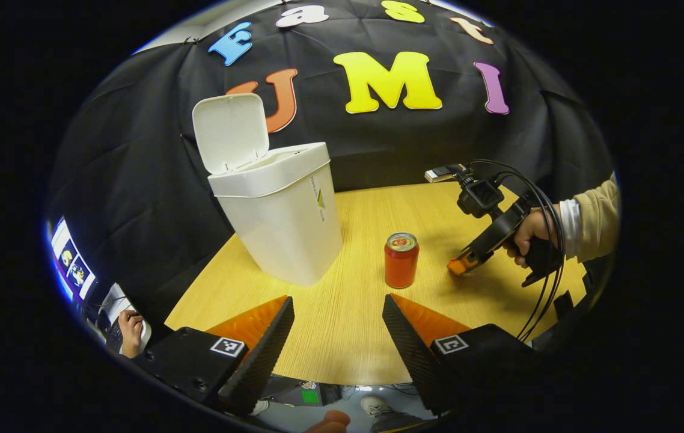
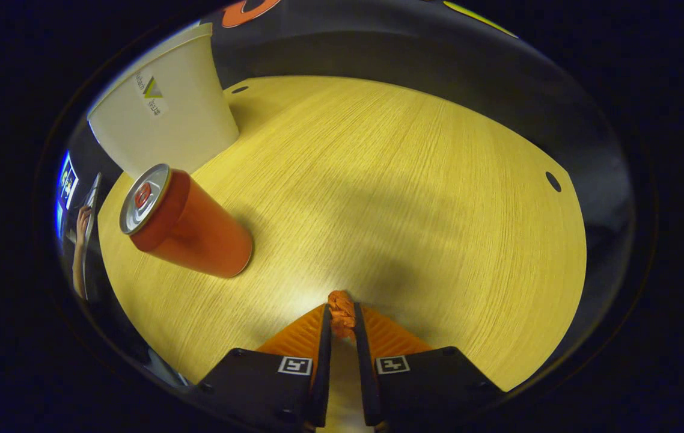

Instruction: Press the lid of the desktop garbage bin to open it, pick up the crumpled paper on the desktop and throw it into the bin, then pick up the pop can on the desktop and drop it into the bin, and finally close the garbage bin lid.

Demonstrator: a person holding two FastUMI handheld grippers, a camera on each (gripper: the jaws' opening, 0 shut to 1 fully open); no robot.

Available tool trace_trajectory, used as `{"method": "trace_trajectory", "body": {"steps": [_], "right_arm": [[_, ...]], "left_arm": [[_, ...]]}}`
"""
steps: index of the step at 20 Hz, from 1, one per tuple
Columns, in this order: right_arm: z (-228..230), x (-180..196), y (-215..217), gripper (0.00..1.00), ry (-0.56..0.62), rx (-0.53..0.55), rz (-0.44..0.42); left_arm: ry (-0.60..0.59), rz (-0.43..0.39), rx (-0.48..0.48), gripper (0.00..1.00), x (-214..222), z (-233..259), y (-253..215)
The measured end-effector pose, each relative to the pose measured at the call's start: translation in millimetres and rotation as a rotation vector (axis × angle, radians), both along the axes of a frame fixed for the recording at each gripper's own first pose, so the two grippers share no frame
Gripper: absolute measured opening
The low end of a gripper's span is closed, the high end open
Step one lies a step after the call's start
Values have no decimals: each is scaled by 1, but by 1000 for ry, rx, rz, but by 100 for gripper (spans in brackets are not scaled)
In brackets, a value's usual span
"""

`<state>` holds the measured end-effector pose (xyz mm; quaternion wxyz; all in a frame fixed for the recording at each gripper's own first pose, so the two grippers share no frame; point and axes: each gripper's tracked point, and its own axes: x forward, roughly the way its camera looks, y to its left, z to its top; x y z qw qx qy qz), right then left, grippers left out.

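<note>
The white bin stands on the wooden table with its lid swung up; in the right gripper view the bin's wall is at upper left. An orange pop can stands upright right of the bin, also seen as the can left of my right gripper. My right gripper is down at the tabletop, shut on a small orange crumpled paper. From the left gripper view, that right gripper is right of the can, held by a hand. My left gripper hovers open over the table's near edge.
The wooden table stretches bare beyond the right gripper, with small holes near its far edge. A person's hand rests by a keyboard and a screen at lower left, off the table. Cables hang from the right gripper.
</note>
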<state>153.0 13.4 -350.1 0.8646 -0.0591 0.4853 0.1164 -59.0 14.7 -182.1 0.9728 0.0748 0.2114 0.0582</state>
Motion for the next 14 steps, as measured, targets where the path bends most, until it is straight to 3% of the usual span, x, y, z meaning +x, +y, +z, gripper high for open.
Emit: {"method": "trace_trajectory", "body": {"steps": [4, 8, 11, 12, 14], "right_arm": [[7, -11, -2, 24, -9, 9, -8], [43, -20, -13, 24, -49, 48, -44], [89, -20, -22, 24, -98, 109, -84], [106, -18, -27, 24, -132, 107, -83], [145, -16, -32, 24, -190, 113, -77]], "left_arm": [[1, 10, 3, 98, -4, 2, 6], [-18, -12, -53, 98, 7, 7, 0], [-43, -81, -111, 98, 18, 15, -17], [-56, -105, -109, 95, 21, 19, -20], [-77, -148, -81, 98, 28, 24, -22]]}}
